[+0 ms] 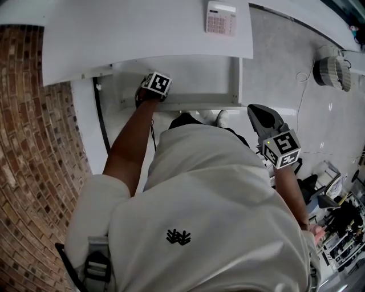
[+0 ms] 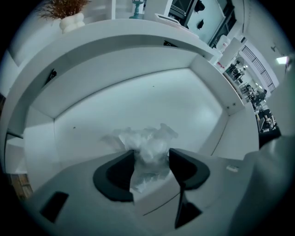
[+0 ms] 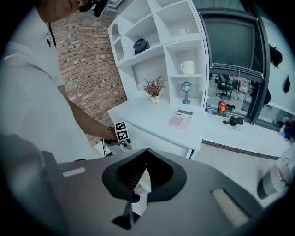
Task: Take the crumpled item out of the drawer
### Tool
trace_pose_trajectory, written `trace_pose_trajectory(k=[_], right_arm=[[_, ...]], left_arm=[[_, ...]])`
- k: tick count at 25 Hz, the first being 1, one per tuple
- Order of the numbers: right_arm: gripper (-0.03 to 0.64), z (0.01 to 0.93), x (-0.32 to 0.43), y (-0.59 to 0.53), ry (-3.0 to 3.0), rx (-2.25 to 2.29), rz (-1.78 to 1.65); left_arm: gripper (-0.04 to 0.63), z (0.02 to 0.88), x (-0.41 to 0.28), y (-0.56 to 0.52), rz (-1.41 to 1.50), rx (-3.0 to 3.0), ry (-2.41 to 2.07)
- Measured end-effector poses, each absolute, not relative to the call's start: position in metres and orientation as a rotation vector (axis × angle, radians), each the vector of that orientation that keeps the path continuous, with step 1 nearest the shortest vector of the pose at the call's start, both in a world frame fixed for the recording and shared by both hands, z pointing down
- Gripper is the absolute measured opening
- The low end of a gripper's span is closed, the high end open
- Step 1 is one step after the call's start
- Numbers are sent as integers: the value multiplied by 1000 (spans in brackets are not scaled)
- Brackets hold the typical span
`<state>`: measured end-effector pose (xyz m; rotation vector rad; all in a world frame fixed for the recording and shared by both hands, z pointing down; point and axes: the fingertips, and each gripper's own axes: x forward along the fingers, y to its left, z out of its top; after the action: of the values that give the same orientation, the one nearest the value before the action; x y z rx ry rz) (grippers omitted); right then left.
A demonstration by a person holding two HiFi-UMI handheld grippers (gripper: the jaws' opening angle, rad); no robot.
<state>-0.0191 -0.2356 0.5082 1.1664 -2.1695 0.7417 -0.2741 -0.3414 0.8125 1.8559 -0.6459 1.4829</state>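
The crumpled item (image 2: 148, 146) is a wad of clear plastic on the white floor of the open drawer (image 2: 152, 99). In the left gripper view, my left gripper (image 2: 151, 159) has both dark jaws closed against the wad, which fills the gap between them. From the head view only this gripper's marker cube (image 1: 157, 84) shows, reaching into the drawer (image 1: 188, 80) under the desk; its jaws are hidden. My right gripper (image 1: 261, 117) hangs at the person's right side, away from the drawer. Its jaws (image 3: 146, 152) are shut with nothing held.
A white desk top (image 1: 142, 34) with a calculator (image 1: 220, 17) overhangs the drawer. A brick wall (image 1: 34, 148) stands on the left. White shelves (image 3: 156, 41) hold a mug and ornaments. Grey floor (image 1: 274, 74) lies to the right, with a round white object (image 1: 332, 71).
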Motion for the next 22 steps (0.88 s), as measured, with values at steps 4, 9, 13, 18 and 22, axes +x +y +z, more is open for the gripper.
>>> trace_pose_trajectory(k=[4, 9, 13, 18, 22], right_arm=[[14, 507, -16, -233, -2156, 1170, 743], [14, 507, -13, -227, -2158, 1175, 742], [14, 506, -9, -224, -2168, 1175, 737], [14, 505, -5, -218, -2182, 1174, 737], [14, 504, -4, -213, -2207, 1161, 733]], left_arm=[[177, 815, -275, -343, 1509, 1872, -653], [156, 813, -277, -344, 1493, 1872, -672], [140, 808, -277, -346, 1482, 1883, -706], [130, 797, -279, -345, 1473, 1893, -732], [130, 785, -278, -340, 1463, 1896, -738]])
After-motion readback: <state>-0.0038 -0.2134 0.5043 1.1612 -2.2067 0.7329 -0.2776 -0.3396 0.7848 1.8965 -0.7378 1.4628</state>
